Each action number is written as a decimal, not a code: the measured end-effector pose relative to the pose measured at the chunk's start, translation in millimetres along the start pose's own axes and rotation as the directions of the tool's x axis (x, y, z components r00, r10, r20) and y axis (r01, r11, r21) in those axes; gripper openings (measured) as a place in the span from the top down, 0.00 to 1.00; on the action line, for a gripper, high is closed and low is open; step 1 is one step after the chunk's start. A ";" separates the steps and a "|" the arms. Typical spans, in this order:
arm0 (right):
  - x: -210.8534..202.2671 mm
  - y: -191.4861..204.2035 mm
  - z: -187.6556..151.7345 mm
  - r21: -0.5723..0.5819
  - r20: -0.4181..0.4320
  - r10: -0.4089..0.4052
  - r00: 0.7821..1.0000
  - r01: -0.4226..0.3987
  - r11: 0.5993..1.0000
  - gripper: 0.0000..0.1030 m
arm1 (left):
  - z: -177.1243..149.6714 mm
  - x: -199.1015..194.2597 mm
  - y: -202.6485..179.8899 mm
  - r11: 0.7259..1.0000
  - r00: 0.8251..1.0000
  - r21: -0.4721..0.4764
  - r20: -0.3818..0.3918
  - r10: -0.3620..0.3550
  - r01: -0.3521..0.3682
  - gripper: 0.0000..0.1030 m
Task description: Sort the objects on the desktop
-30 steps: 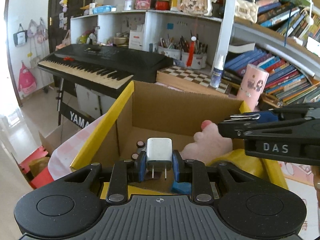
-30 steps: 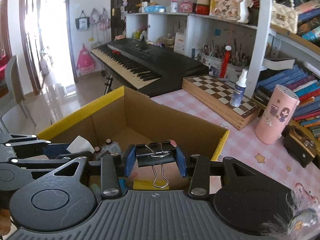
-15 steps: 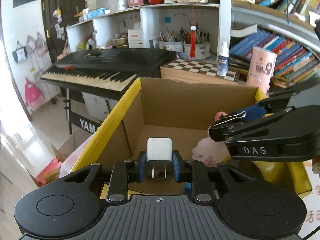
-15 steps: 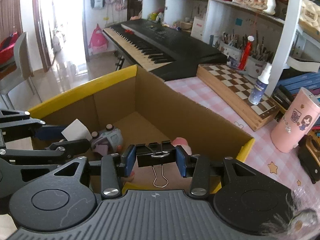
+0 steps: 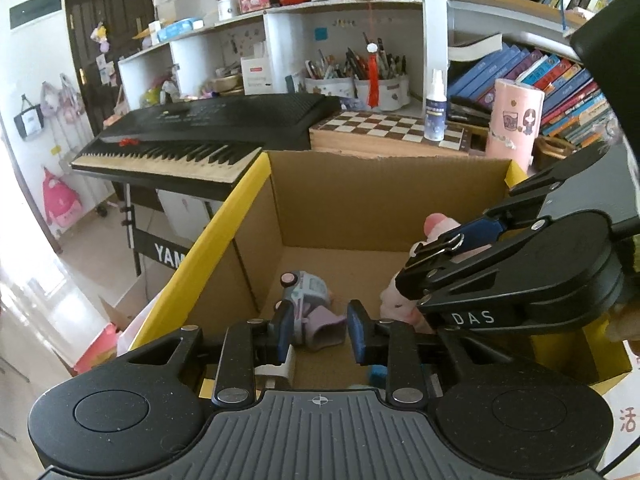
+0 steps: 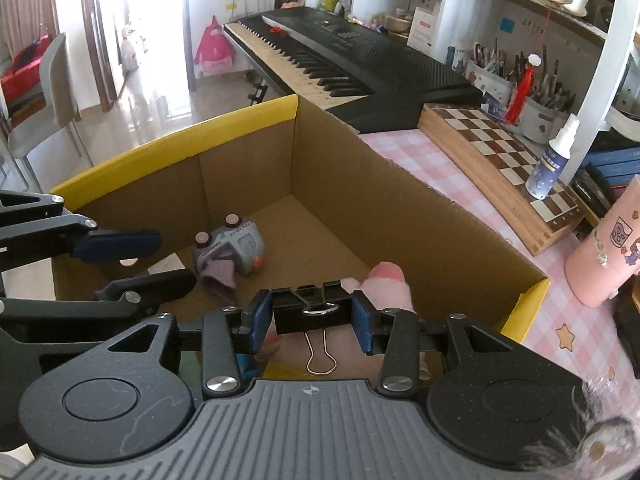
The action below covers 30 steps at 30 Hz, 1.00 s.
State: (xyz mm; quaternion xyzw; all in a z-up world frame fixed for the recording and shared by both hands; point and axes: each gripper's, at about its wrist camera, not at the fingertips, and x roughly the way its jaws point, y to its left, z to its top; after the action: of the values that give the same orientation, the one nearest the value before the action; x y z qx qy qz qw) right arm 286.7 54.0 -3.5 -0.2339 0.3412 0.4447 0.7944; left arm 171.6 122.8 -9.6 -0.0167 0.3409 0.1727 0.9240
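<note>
Both grippers hung over the open cardboard box (image 6: 400, 216) with the yellow-taped rim, which sat on the pink checked tablecloth (image 6: 424, 160).

The left gripper (image 5: 318, 332) was opening its jaws, and nothing was caught between the blue pads. The white charger plug (image 5: 276, 368) showed just below the left pad, low against the near left side of the box; I could not tell whether it still touched the pad.

The right gripper (image 6: 308, 318) was pinched tight on a black binder clip (image 6: 310, 310), its wire handle hanging down toward the camera.

On the box floor lay a small grey-blue toy car (image 6: 236, 246) toward the far left corner, and a pink plush toy (image 6: 386, 280) nearer the right wall, just beyond the clip.

Behind the box stood a black keyboard (image 5: 200, 132), a wooden chessboard (image 6: 504, 160), a spray bottle (image 6: 550, 160) and a pink cylinder (image 5: 514, 120).
</note>
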 end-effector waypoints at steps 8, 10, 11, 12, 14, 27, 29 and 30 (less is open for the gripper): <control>-10.7 -1.8 -1.8 0.047 0.025 -0.024 0.999 0.023 0.999 0.56 | -2.6 -20.1 10.9 0.999 0.998 -0.049 0.059 -0.003 0.006 0.45; -18.0 -1.4 -3.7 0.066 0.040 -0.039 0.998 0.036 0.997 0.54 | -3.0 -25.7 12.4 0.999 0.997 -0.050 0.072 -0.005 0.009 0.38; -22.3 -1.1 -5.0 0.078 0.048 -0.047 0.998 0.044 0.996 0.54 | -3.3 -29.3 13.0 0.999 0.997 -0.050 0.082 -0.007 0.012 0.33; -25.8 -1.3 -5.7 0.088 0.056 -0.056 0.997 0.051 0.995 0.53 | -3.5 -32.9 13.4 0.999 0.996 -0.048 0.091 -0.008 0.012 0.27; -34.9 0.6 -8.2 0.112 0.071 -0.075 0.995 0.067 0.991 0.52 | -4.1 -40.5 14.8 0.999 0.994 -0.042 0.112 -0.007 0.011 0.23; -107.1 26.7 -42.9 0.276 0.158 -0.244 0.957 0.194 0.941 0.48 | -17.0 -84.6 27.5 0.996 0.977 -0.033 0.197 -0.080 0.088 0.12; -117.0 34.3 -50.1 0.292 0.160 -0.270 0.950 0.216 0.932 0.48 | -21.4 -91.5 29.5 0.994 0.974 -0.026 0.205 -0.095 0.102 0.11; -121.5 37.7 -53.9 0.299 0.161 -0.282 0.946 0.226 0.927 0.48 | -23.7 -94.8 30.4 0.994 0.973 -0.023 0.207 -0.101 0.108 0.11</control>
State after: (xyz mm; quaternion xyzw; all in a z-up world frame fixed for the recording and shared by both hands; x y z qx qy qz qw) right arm 190.9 -30.2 49.6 -0.1170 0.2847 0.3070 0.9006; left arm 79.7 118.7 35.1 -0.0326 0.2390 0.1304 0.9617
